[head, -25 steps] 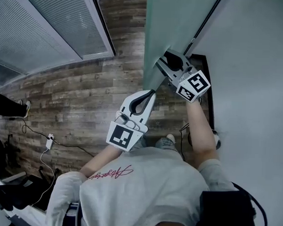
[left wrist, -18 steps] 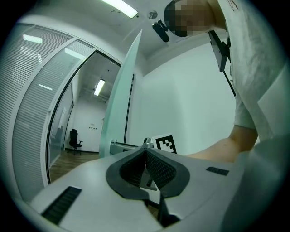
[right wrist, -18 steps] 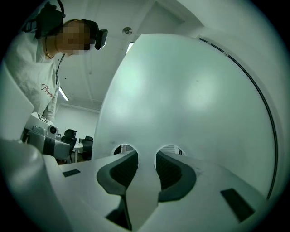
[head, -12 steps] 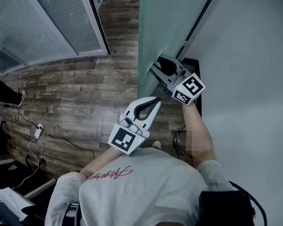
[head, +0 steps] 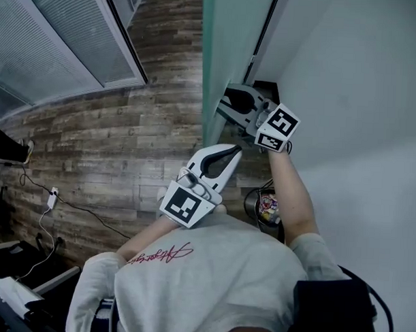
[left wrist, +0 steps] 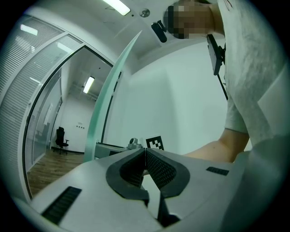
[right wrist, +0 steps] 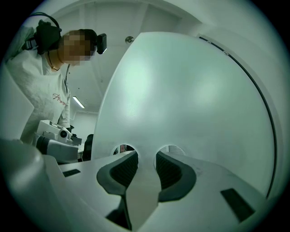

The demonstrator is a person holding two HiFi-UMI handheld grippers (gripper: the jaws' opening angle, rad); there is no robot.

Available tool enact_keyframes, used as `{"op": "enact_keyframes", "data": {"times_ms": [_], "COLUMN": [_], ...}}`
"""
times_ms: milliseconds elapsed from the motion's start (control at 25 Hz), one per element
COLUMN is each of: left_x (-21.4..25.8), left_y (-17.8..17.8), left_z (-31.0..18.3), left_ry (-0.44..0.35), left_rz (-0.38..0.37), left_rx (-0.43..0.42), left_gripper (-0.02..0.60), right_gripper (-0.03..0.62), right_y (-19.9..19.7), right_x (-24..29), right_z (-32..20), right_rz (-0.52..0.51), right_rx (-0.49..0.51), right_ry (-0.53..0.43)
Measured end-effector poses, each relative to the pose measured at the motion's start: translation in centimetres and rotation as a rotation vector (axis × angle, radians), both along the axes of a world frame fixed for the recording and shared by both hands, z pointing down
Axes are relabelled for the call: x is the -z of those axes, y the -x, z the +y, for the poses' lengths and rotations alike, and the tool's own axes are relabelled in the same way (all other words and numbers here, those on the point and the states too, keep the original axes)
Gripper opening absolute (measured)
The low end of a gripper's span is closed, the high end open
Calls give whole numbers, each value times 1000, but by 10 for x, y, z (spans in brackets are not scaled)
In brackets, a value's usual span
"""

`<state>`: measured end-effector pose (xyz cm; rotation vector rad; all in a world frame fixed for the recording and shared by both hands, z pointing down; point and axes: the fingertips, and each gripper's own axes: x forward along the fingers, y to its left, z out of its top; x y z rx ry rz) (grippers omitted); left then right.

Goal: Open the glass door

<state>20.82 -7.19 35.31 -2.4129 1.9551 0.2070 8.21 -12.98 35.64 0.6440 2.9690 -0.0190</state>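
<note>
Gripping with right gripper (right wrist: 146,158) the strip (right wrist: 146,146) between two holes (right wrist: 123,148) in the frosted glass door (head: 229,40); left gripper (left wrist: 145,152) closed, empty. Likely heavy, stiff, slick: pull here.

The door (head: 229,50) is a tall pane of frosted, greenish glass. It stands upright and swung partly open, its free edge out over the wood floor (head: 127,145), close beside the white wall (head: 346,99). Two round holes (right wrist: 123,148) pierce it side by side.
</note>
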Motion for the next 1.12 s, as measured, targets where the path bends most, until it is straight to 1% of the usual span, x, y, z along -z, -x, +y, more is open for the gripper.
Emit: {"op": "enact_keyframes", "data": {"times_ms": [160, 320, 480, 640, 760, 880, 1000, 1120], "left_x": [-2, -2, -4, -6, -8, -4, 0, -2], "left_y": [-28, -60, -90, -120, -145, -164, -177, -190], "left_z": [-13, -25, -41, -59, -69, -76, -81, -82], "left_ry": [10, 11, 25, 27, 16, -6, -19, 3], "left_rz": [-20, -49, -42, -43, -66, -89, -91, -80], "left_rx": [-51, -120, -206, -283, -332, -392, -419, -447], "left_gripper": [17, 17, 17, 17, 17, 17, 17, 17], "right_gripper": [130, 130, 130, 130, 130, 130, 130, 130], "right_y": [-27, -53, -77, -102, -123, -135, -151, -167], "right_x": [-3, -2, -2, -4, -6, -6, -5, -4], "right_z": [-10, -20, -32, -44, -52, -64, -77, -88], "right_rz": [-1, -4, 15, 13, 23, 41, 45, 47], "right_rx": [43, 99, 139, 151, 151, 159, 172, 180], "right_ry": [8, 19, 13, 18, 10, 0, 7, 8]}}
